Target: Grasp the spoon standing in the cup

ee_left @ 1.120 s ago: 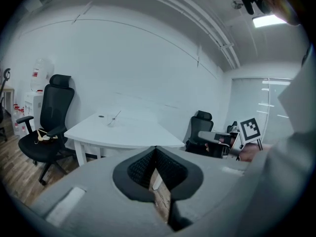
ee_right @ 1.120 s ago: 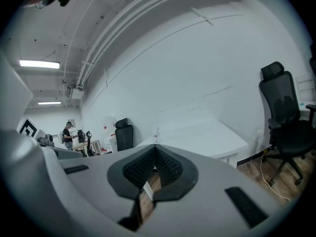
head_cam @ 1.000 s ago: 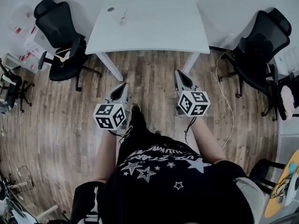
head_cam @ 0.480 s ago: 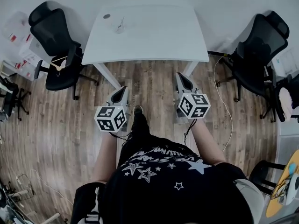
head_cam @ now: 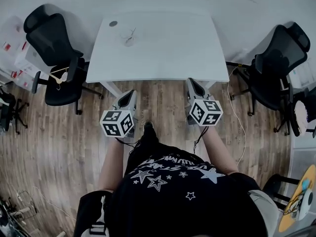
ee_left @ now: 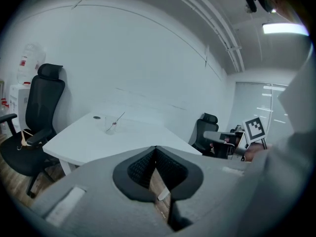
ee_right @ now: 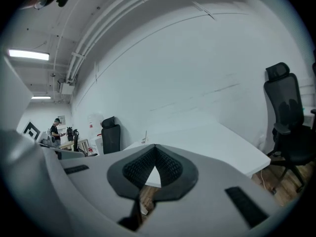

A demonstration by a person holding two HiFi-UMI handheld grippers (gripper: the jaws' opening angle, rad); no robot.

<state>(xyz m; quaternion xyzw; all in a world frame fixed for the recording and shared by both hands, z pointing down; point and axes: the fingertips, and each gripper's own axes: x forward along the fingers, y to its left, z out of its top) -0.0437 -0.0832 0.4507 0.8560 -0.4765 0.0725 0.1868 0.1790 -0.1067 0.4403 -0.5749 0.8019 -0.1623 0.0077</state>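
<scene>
A clear cup (head_cam: 130, 37) with a thin spoon (head_cam: 132, 32) leaning in it stands at the far left of the white table (head_cam: 163, 48). In the left gripper view the cup (ee_left: 112, 126) shows small and far off beyond the jaws. In the right gripper view only the spoon (ee_right: 145, 137) peeks over the jaws. My left gripper (head_cam: 131, 91) and right gripper (head_cam: 189, 80) are held side by side over the wooden floor, just short of the table's near edge. Both are shut with nothing between the jaws.
A small dark disc (head_cam: 113, 23) lies on the table beside the cup. Black office chairs stand left (head_cam: 54, 48) and right (head_cam: 276, 58) of the table. A cable (head_cam: 238, 107) trails over the floor at the right. A person (ee_right: 55, 130) stands far off.
The person has walked toward the table, and both grippers have come forward with them from the open floor to its near edge. The jaws stay shut.
</scene>
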